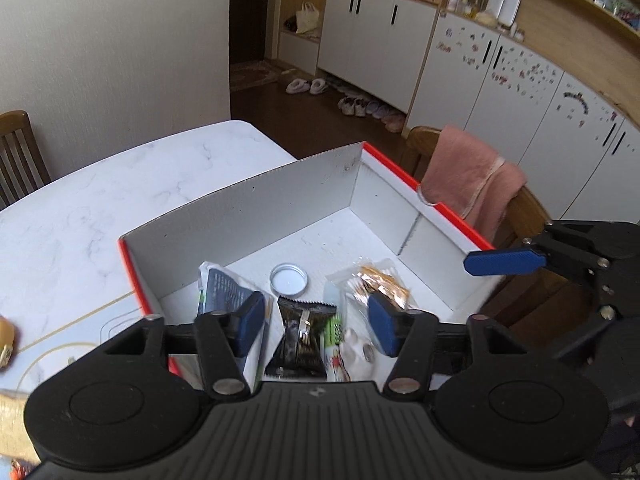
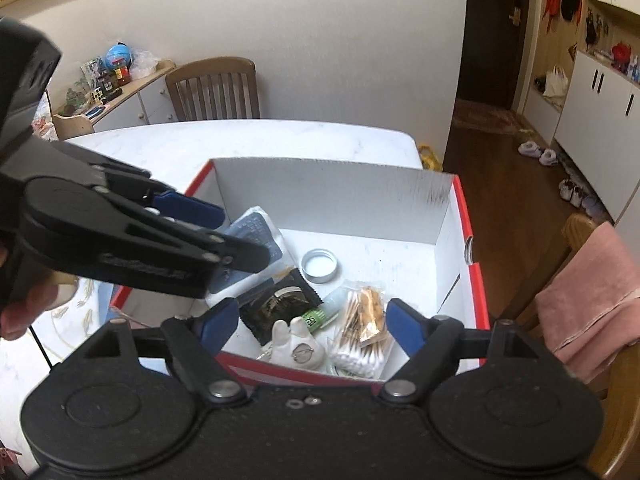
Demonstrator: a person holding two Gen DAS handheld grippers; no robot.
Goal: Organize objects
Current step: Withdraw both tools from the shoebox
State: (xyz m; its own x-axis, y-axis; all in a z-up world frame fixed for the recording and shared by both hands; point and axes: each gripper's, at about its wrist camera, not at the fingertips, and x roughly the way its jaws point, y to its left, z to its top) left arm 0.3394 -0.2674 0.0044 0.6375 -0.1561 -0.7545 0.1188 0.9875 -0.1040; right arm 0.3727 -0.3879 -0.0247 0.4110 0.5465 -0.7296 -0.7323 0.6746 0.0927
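Note:
A white cardboard box with a red rim stands on the marble table. In it lie a metal lid, a black sachet, a grey-blue packet, a bag of cotton swabs, a small green-labelled bottle and a white figurine. My left gripper is open and empty above the box's near end. My right gripper is open and empty over the box's near rim.
The marble table extends left of the box. A wooden chair with a pink towel stands close to the box's right side. Another chair stands at the table's far side. A yellowish object lies at the table's left edge.

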